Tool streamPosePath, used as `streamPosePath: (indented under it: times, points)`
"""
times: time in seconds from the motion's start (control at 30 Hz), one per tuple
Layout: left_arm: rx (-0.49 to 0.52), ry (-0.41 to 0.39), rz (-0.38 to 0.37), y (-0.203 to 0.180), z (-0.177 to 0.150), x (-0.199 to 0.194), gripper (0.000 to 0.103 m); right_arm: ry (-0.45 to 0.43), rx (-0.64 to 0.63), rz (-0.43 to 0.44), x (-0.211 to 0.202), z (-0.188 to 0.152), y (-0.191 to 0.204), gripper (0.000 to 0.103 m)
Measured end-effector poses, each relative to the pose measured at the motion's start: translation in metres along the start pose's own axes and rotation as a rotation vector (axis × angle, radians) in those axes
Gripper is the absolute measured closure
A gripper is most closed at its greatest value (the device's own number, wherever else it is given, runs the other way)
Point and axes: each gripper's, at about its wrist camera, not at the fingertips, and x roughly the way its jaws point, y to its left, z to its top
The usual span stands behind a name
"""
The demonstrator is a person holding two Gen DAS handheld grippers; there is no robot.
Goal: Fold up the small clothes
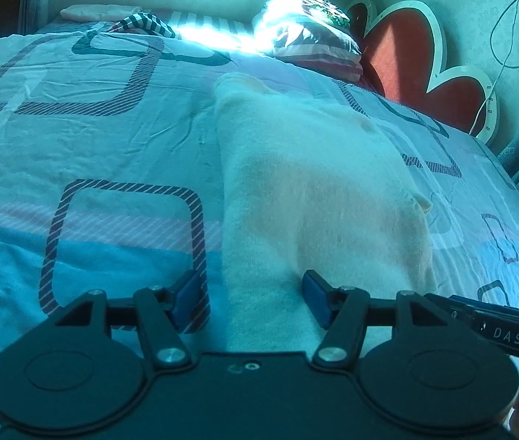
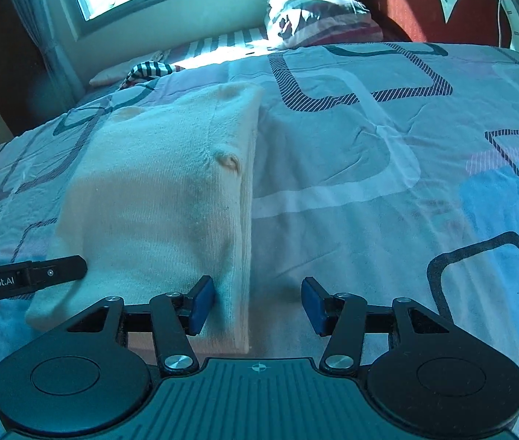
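Here, folded cream garment [image 1: 318,183] lengthwise toward pillows; left gripper [image 1: 252,299], right gripper [image 2: 257,302] released.

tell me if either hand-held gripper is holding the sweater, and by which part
Neither. The left hand-held gripper and right hand-held gripper both stand open over the cream sweater's near edge.

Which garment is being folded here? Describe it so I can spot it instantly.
On the patterned bedsheet, just ahead of both open grippers, lies a cream knit sweater, folded into a long strip. Unlike the striped cloth by the window, it is plain and fuzzy.
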Motion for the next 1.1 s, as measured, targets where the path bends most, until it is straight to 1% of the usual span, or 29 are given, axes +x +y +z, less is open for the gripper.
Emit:
streamPosePath:
  times: [0.1,0.23,0.27,0.3,0.37,0.53,0.67,0.73,0.87,1.0,1.1]
  points:
    - [0.0,0.007,-0.017,0.003,0.007,0.0,0.042,-0.01,0.023,-0.005,-0.002,0.004,0.002,0.051]
    - [0.006,-0.026,-0.057,0.007,0.019,-0.005,0.04,-0.025,0.086,0.001,-0.003,0.016,0.003,0.051]
    - [0.006,-0.031,-0.069,0.008,0.024,-0.005,0.038,-0.028,0.1,0.001,-0.002,0.02,0.004,0.048]
    - [0.003,-0.029,-0.08,0.01,0.028,-0.004,0.037,-0.035,0.113,0.003,-0.002,0.024,0.005,0.038]
    - [-0.011,-0.018,-0.108,0.013,0.037,0.001,0.037,-0.064,0.133,0.011,-0.002,0.03,0.008,0.026]
    - [-0.047,-0.001,-0.143,0.018,0.053,0.018,0.036,-0.092,0.144,0.001,0.006,0.045,0.015,0.025]
    - [-0.073,0.014,-0.167,0.019,0.061,0.033,0.036,-0.104,0.138,0.024,0.021,0.063,0.013,0.025]
    - [-0.074,0.028,-0.172,0.018,0.063,0.041,0.036,-0.095,0.14,0.044,0.034,0.07,0.01,0.025]
    - [-0.098,0.052,-0.197,0.021,0.064,0.055,0.034,-0.045,0.167,0.102,0.061,0.08,-0.001,0.025]
    - [-0.122,0.052,-0.207,0.022,0.066,0.059,0.035,-0.013,0.208,0.18,0.074,0.078,-0.015,0.025]
    - [-0.115,0.05,-0.203,0.019,0.066,0.059,0.037,-0.006,0.183,0.223,0.075,0.08,-0.016,0.026]
